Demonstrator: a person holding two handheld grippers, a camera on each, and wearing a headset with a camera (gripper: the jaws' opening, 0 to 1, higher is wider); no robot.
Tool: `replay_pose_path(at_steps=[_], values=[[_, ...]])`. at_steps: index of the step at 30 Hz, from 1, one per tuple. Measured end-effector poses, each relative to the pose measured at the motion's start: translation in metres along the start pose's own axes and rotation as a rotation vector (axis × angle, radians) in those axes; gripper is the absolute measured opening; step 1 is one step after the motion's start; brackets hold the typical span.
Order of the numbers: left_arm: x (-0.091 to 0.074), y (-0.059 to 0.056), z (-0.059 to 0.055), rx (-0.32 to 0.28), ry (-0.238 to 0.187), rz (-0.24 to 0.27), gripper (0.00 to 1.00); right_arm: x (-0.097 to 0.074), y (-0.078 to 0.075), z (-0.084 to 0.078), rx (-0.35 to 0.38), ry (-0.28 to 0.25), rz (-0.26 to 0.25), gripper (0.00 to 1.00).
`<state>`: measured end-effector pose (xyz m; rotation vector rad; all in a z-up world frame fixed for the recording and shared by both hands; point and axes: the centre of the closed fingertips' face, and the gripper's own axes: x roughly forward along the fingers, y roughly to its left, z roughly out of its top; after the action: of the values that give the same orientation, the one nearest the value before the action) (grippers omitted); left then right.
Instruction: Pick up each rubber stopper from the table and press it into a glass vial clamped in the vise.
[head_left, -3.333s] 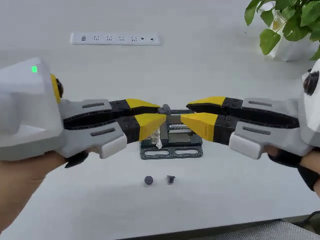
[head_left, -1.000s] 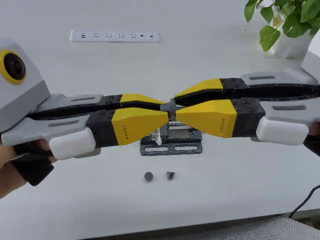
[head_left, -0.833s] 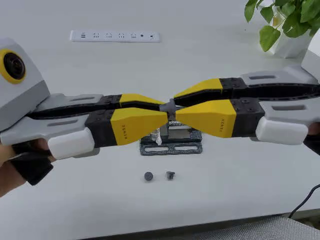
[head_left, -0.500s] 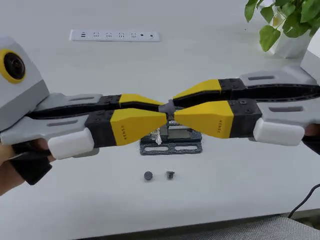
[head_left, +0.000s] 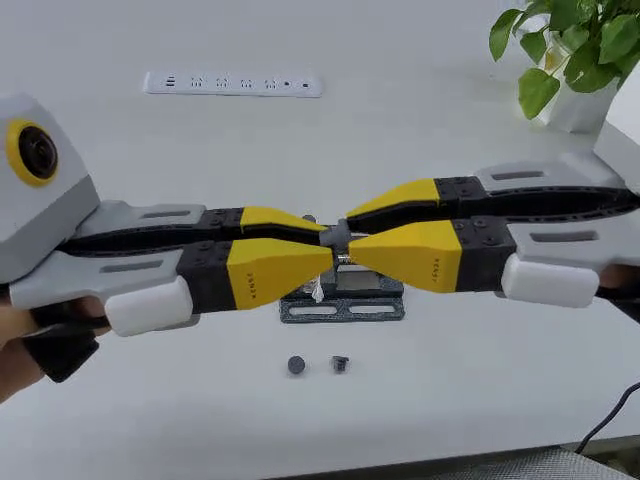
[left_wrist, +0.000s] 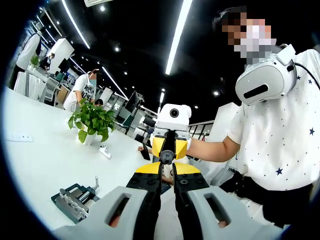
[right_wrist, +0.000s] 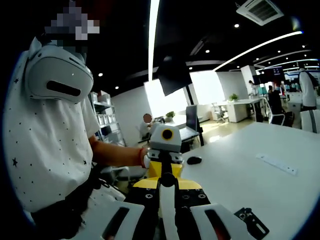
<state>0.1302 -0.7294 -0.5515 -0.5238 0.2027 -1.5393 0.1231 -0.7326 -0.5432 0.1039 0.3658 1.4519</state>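
Both grippers meet tip to tip in mid-air above the vise (head_left: 343, 304). The left gripper (head_left: 326, 243) and right gripper (head_left: 349, 234) each have their jaws drawn nearly together, pinching one grey rubber stopper (head_left: 337, 236) between the yellow tips. In the left gripper view the same stopper sits at the jaw ends. A glass vial (head_left: 316, 288) is clamped at the vise's 9 o'clock end. Two loose stoppers (head_left: 297, 365) lie on the table (head_left: 480, 380) at 6 o'clock from the vise, apart from it. Power strip (head_left: 232, 83) at 11 o'clock, potted plant (head_left: 570, 50) at 2 o'clock.
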Motion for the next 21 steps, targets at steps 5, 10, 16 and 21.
replay_pose_path(at_steps=[5, 10, 16, 21], values=[[-0.007, 0.010, -0.003, 0.034, 0.023, 0.057, 0.13, -0.006, -0.012, 0.003, 0.003, 0.012, -0.038, 0.05], [-0.016, 0.021, -0.013, 0.075, 0.081, 0.130, 0.18, -0.007, -0.032, -0.004, 0.003, 0.067, -0.090, 0.05], [-0.023, 0.034, -0.030, 0.124, 0.165, 0.217, 0.31, -0.006, -0.067, -0.019, 0.003, 0.177, -0.177, 0.05], [-0.029, 0.047, -0.044, 0.179, 0.241, 0.286, 0.46, -0.004, -0.091, -0.031, -0.013, 0.267, -0.217, 0.06]])
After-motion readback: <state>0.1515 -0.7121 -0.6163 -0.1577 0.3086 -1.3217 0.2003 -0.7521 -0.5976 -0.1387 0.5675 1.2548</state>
